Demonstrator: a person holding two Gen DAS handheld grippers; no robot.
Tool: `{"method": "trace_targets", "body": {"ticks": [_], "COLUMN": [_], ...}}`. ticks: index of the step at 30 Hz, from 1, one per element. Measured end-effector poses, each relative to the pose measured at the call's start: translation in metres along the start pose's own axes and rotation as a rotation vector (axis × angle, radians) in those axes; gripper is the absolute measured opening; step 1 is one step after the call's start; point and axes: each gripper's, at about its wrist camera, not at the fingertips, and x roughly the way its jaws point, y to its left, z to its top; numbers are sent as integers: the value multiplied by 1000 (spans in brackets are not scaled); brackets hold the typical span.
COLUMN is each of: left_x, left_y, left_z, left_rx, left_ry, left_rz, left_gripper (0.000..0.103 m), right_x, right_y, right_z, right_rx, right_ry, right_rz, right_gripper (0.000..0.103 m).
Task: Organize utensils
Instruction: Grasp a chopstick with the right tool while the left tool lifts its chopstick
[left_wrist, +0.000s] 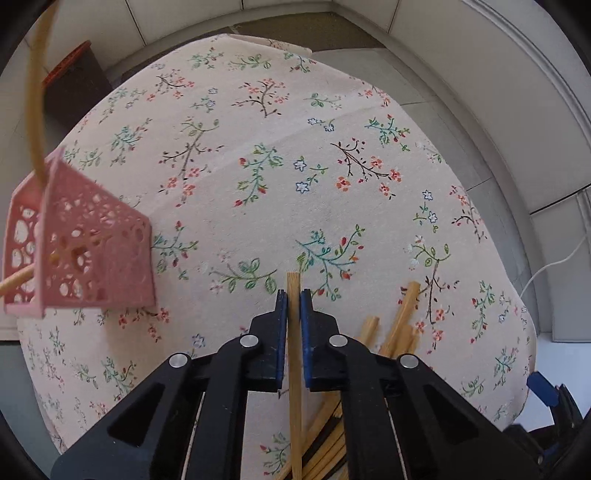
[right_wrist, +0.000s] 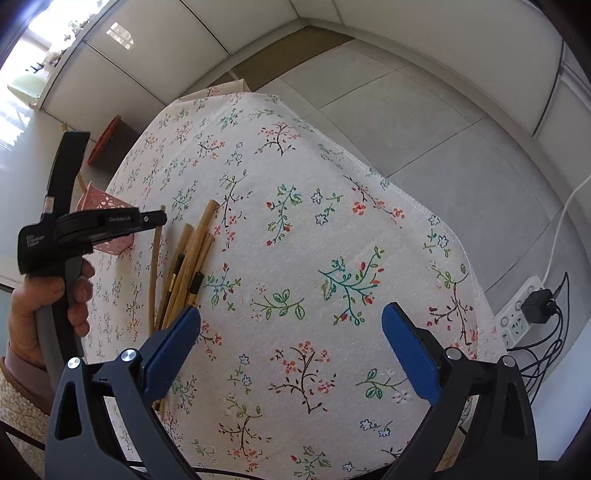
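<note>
My left gripper (left_wrist: 294, 295) is shut on a single bamboo chopstick (left_wrist: 294, 354), whose square end pokes out just past the blue pads. The right wrist view shows the same left gripper (right_wrist: 155, 219) from the side, held by a person's hand (right_wrist: 48, 306), with the thin chopstick (right_wrist: 154, 266) running below it. A pile of bamboo chopsticks (left_wrist: 399, 325) (right_wrist: 192, 266) lies on the floral tablecloth (left_wrist: 258, 147) beside it. A pink perforated holder (left_wrist: 85, 251) (right_wrist: 107, 206) stands to the left with a stick in it. My right gripper (right_wrist: 291, 309) hovers open over bare cloth, nothing between its fingers.
The table's far and right edges drop off to a grey tiled floor. A white power strip (right_wrist: 517, 317) with a black plug and cables lies on the floor at the right. A dark box with an orange rim (left_wrist: 74, 85) (right_wrist: 110, 144) stands beyond the table's left side.
</note>
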Motion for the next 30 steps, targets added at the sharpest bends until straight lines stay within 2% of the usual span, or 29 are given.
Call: {"method": "trace_targets", "body": {"ticks": [4,7,10,11,13,16,19,22,24,26,28,30], "left_x": [-46,-80,-112,-119,-135,-150,-159,-169,-174,-178,-180,-183], "left_y": [21,27,27,33,38,45,54,63,68,74,79,82], "left_z": [-30,-48,-64,-68,-84,-102,-111,-116,-120,-123,-126,-127], "left_rx": [-29,-39,-56,-64,-82,-105,-116,-128,-133,-140,-152,-164], "left_ry": [-98,-165,-222,-237,-263,-290,-315,-341,-351,-360,-367,-371], "left_rz": [-41,-55,-72,-81,-102,-120,-131,-144,-148,-152,-155,-158], "left_gripper": [6,6,6,6,6,6,6,6,6,6,6,6], "right_x": [4,14,31,35,41,52,72,95,108,120,121,120], "right_y": [27,42,50,57,81,129,165,182,184,182,181,182], "right_z": [12,27,39,43,50,49,45,43,42,41,41,41], "right_rx": [-40,-18,58,51,-50,-280,-426,-483,-494,-482,-489,-494], "right_ry": [-3,14,87,99,85,74,108,156,184,229,214,210], "right_rz": [35,41,92,96,51,-28,-86,-140,-169,-176,-191,-190], "right_gripper": [96,96,90,85,82,82,82,82,78,66,66,55]}}
